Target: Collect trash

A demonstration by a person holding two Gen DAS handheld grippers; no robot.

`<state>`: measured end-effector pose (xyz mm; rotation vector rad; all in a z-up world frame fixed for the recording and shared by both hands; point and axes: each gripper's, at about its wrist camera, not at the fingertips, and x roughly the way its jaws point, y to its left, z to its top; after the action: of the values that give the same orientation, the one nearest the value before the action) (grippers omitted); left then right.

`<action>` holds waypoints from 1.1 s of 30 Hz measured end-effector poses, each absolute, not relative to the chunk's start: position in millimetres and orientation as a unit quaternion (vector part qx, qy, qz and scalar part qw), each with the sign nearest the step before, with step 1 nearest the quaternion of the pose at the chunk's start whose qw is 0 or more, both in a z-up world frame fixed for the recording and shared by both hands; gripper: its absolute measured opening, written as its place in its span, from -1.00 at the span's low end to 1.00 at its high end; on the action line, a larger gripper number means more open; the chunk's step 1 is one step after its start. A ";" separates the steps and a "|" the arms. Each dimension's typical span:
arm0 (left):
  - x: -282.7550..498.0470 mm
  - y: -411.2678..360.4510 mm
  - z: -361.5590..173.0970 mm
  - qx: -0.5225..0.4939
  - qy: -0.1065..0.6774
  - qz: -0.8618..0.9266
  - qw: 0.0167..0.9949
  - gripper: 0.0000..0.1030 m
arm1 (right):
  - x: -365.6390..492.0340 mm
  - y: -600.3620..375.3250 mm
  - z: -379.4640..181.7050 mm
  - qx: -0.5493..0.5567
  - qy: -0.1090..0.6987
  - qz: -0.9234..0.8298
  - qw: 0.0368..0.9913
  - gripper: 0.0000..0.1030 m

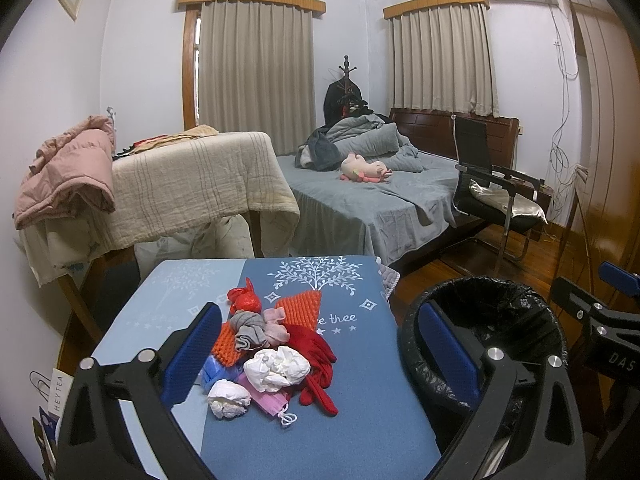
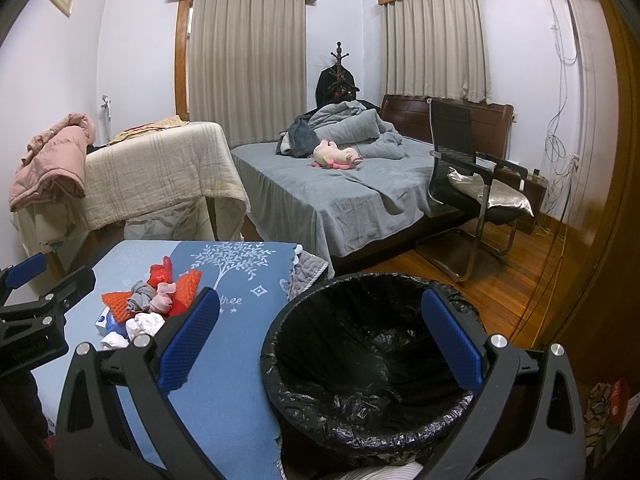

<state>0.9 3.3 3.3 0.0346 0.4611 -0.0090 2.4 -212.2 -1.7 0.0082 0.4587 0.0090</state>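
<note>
The left gripper point(image 1: 320, 356) hung over the tabletop point(image 1: 360, 432) with its jaws spread wide and nothing between the blue pads. Just ahead of it, nearer the left pad, lay the heap of trash: two crumpled white tissues point(image 1: 276, 368), a pink face mask point(image 1: 266, 400) and a small blue packet point(image 1: 210, 372), half hidden, perhaps a tissue pack. Mixed in with these were a red glove point(image 1: 316, 364), an orange knitted piece point(image 1: 300, 308), rolled grey and pink socks point(image 1: 256, 328) and, at the far end, a knotted red plastic bag point(image 1: 246, 298).

The right gripper point(image 2: 320, 340) was likewise released and empty, its jaws framing the mouth of the trash bin point(image 2: 360, 440), which stood just beside the tabletop's right edge and was lined with a black bag. From the right wrist view the heap lay to the left, apart from the bin.

The tabletop wore a blue cover printed with a white tree. Beyond it stood a table draped in a cream blanket point(image 1: 192, 184) with a pink jacket point(image 1: 68, 168) piled on it, a bed point(image 1: 368, 200) with grey bedding and a pink plush toy point(image 1: 366, 168), a black chair point(image 1: 484, 176), a coat rack point(image 1: 346, 80) and two curtained windows.
</note>
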 end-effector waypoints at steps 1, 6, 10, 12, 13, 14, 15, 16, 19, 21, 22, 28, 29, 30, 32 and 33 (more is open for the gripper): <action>1.0 3.1 3.1 0.017 0.229 -0.004 0.973 0.88 | 2.7 -212.1 -1.8 0.004 0.228 0.004 0.974 0.91; 1.3 3.6 3.8 0.017 0.229 -0.005 0.973 0.88 | 2.9 -212.1 -2.1 0.004 0.228 0.004 0.974 0.91; 1.0 3.2 3.1 0.017 0.229 -0.005 0.973 0.88 | 3.0 -212.1 -2.5 0.004 0.228 0.004 0.974 0.91; 1.1 3.4 3.3 0.016 0.229 -0.005 0.973 0.88 | 2.9 -212.5 -2.7 0.004 0.228 0.005 0.974 0.91; 1.0 3.1 3.1 0.017 0.229 -0.004 0.973 0.88 | 3.0 -213.2 -3.1 0.004 0.228 0.005 0.974 0.91; 0.9 3.1 3.0 0.017 0.229 -0.004 0.973 0.88 | 3.0 -213.9 -3.5 0.004 0.228 0.005 0.974 0.91; 1.1 3.4 3.2 0.017 0.229 -0.004 0.973 0.88 | 3.0 -214.3 -3.7 0.004 0.228 0.005 0.974 0.91; 1.1 3.3 3.1 0.016 0.229 -0.004 0.973 0.88 | 3.1 -213.7 -3.1 0.004 0.229 0.005 0.973 0.91; 1.9 5.5 4.0 0.016 0.230 -0.004 0.973 0.88 | 4.3 -208.4 -1.6 0.004 0.229 0.007 0.974 0.91; 2.6 10.3 5.7 0.016 0.230 -0.004 0.973 0.88 | 5.8 -202.5 -2.6 0.003 0.229 0.009 0.973 0.91; 2.1 12.4 6.1 0.014 0.231 -0.003 0.973 0.88 | 7.4 -203.2 -3.7 0.003 0.230 0.011 0.973 0.91; 3.5 24.5 -9.8 0.013 0.231 0.009 0.973 0.88 | 22.4 -181.0 -20.2 0.008 0.236 0.030 0.971 0.91; 5.0 29.1 -12.4 0.013 0.229 0.013 0.973 0.88 | 25.7 -176.1 -23.3 0.010 0.238 0.035 0.971 0.91; 5.5 34.3 -15.1 0.014 0.225 0.021 0.974 0.88 | 27.6 -173.2 -25.6 0.011 0.238 0.040 0.971 0.90; 10.0 44.8 -20.3 0.014 0.226 0.030 0.974 0.88 | 34.4 -165.1 -32.0 0.013 0.241 0.047 0.969 0.90; 12.4 51.8 -25.1 0.012 0.230 0.035 0.973 0.88 | 38.7 -160.0 -35.9 0.015 0.244 0.051 0.968 0.90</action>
<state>12.4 51.8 -25.1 0.0247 0.4633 0.0698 38.7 -160.0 -35.9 0.0311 0.4927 0.1039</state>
